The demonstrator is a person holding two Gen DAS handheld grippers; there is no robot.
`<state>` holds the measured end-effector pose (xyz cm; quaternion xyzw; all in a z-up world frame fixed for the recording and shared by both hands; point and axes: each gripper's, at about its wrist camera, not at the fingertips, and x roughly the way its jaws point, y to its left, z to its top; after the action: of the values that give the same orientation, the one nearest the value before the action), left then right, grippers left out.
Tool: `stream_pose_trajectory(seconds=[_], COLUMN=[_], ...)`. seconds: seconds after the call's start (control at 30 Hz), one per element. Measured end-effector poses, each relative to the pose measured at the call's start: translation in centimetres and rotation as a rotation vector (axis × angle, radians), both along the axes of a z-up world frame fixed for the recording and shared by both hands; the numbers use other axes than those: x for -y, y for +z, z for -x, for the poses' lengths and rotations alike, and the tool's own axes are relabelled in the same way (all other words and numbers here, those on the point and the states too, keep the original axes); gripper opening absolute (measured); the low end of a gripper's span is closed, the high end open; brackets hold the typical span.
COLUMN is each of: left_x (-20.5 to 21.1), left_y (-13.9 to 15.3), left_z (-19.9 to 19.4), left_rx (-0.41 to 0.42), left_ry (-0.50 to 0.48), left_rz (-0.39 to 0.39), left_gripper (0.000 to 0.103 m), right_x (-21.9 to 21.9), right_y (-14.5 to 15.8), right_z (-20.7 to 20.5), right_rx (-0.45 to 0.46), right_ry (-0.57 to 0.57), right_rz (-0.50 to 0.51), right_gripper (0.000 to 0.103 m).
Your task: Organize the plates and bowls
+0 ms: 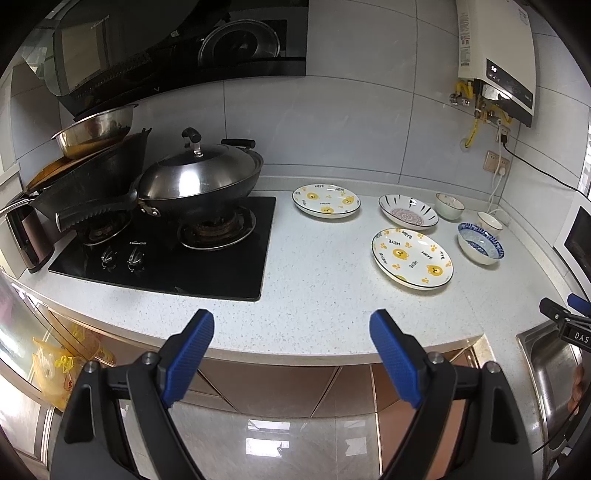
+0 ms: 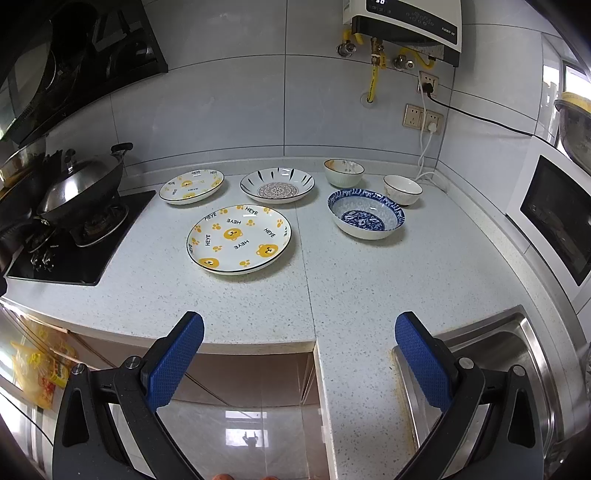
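On the speckled white stone countertop [image 2: 221, 295] lie three plates and three bowls, all apart from one another and all with nothing in them. Nearest the front edge is a large white plate printed with yellow bears and the word HEYE [image 2: 239, 239]. Behind it to the left, close to the hob, sits a smaller white plate with the same yellow bear print [image 2: 191, 186], and behind it to the right a white shallow plate with black brush strokes and a round grey-red medallion [image 2: 277, 185]. Right of the plates is a wide blue-and-white patterned porcelain bowl [image 2: 365, 213]. Behind it stand two small bowls: a white ribbed bowl with an orange-tinted rim [image 2: 344, 172] and, nearer the corner, a white ribbed bowl with a dark rim line [image 2: 402, 189].

The left gripper [image 1: 291, 326] hangs before the counter's front edge with its blue-padded fingers spread wide and nothing between them. The right gripper [image 2: 299, 330] is likewise wide apart and holds nothing, over the counter edge beside the stainless steel sink [image 2: 524, 339].

To the left, a black glass gas hob [image 1: 221, 266] carries a black wok under a domed steel lid [image 1: 201, 177]; further left a steel basin [image 1: 94, 127] rests tilted atop a dark pan. A white wall-mounted water heater [image 2: 406, 22] hangs above the bowls, and a white microwave [image 2: 554, 210] stands at the right.
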<state>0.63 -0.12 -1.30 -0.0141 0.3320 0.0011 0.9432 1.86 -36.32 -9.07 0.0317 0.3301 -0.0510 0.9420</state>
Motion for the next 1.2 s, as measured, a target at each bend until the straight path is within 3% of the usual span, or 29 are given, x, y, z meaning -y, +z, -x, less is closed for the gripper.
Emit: stream_pose_trajectory(seconds=[1.2], left_x=[-0.98], left_y=[-0.3], left_z=[-0.83], left_rx=[-0.013], left_ry=[0.012], left_rz=[0.008], left_gripper=[0.086], right_x=[-0.54], right_y=[-0.23], right_z=[-0.88], right_rx=[-0.008], right_ry=[0.001], right_rz=[0.004], right_gripper=[0.102])
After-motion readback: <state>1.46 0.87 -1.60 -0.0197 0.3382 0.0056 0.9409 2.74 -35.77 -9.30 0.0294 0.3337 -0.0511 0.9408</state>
